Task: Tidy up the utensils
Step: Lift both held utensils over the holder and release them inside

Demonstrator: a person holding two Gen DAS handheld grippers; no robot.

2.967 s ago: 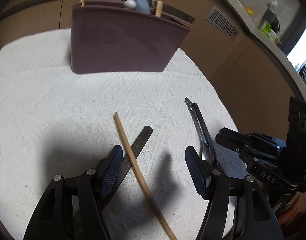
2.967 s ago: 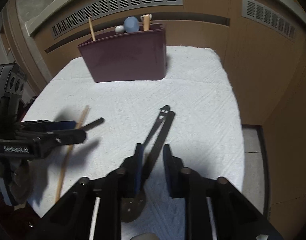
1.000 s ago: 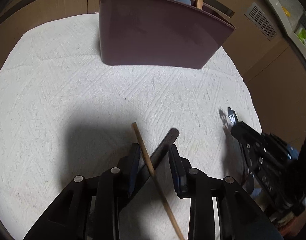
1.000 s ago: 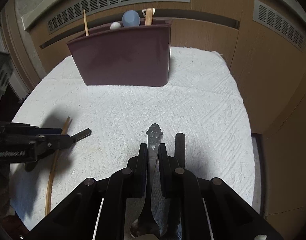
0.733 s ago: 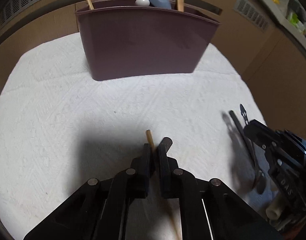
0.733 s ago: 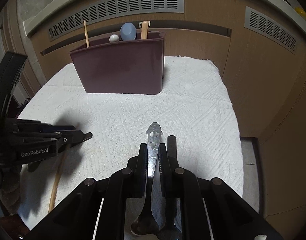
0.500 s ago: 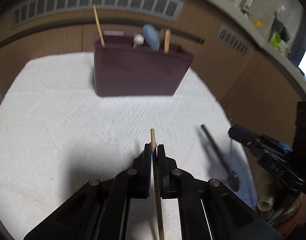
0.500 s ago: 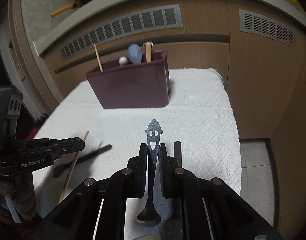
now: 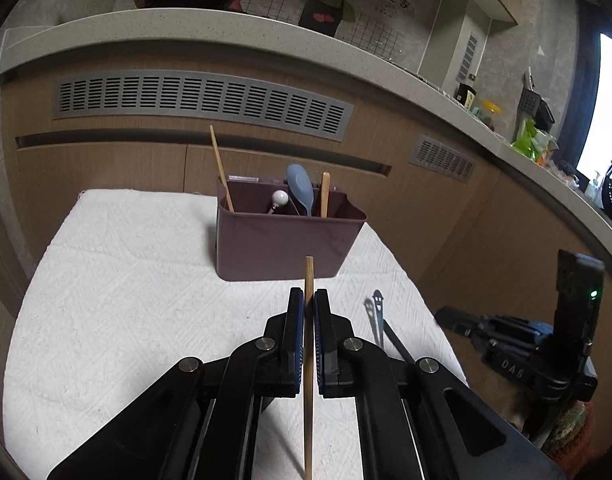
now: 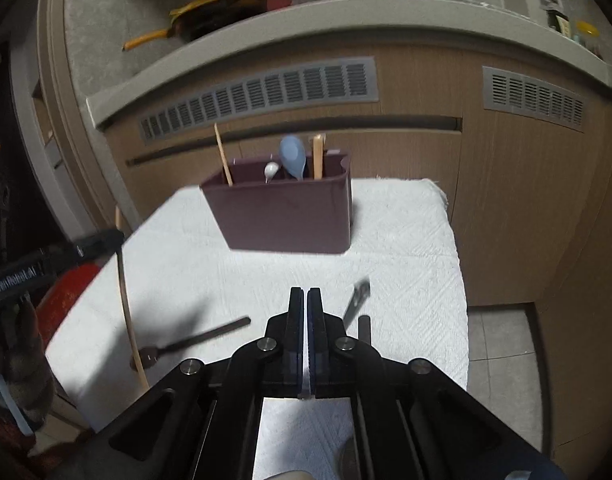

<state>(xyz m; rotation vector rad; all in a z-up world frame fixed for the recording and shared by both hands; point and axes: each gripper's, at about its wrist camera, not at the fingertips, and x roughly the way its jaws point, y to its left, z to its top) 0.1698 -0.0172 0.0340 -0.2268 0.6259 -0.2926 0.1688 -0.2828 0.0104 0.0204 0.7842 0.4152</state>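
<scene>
A maroon utensil caddy [image 9: 282,244] stands at the far side of the white towel; it also shows in the right wrist view [image 10: 290,216]. It holds a wooden chopstick, a blue spoon [image 9: 301,188], a white-tipped utensil and a wooden handle. My left gripper [image 9: 309,300] is shut on a wooden chopstick [image 9: 308,360], raised above the towel. My right gripper [image 10: 305,300] is shut, with nothing visible between its fingers. A steel smiley-handled spoon [image 9: 376,316] appears tilted over the towel near the right gripper [image 9: 506,344]; its blurred handle [image 10: 356,298] shows right of the right fingers.
A black-handled spoon [image 10: 194,344] lies on the towel [image 10: 210,272] at the left. Another black handle [image 10: 364,330] lies beside the right fingers. Wooden cabinets with vents rise behind the table. The towel edge drops to tiled floor at the right.
Both grippers rose and tilted up. The left one lifted the chopstick off the black-handled spoon. The smiley spoon has slipped out of the right fingers and now shows blurred at their right.
</scene>
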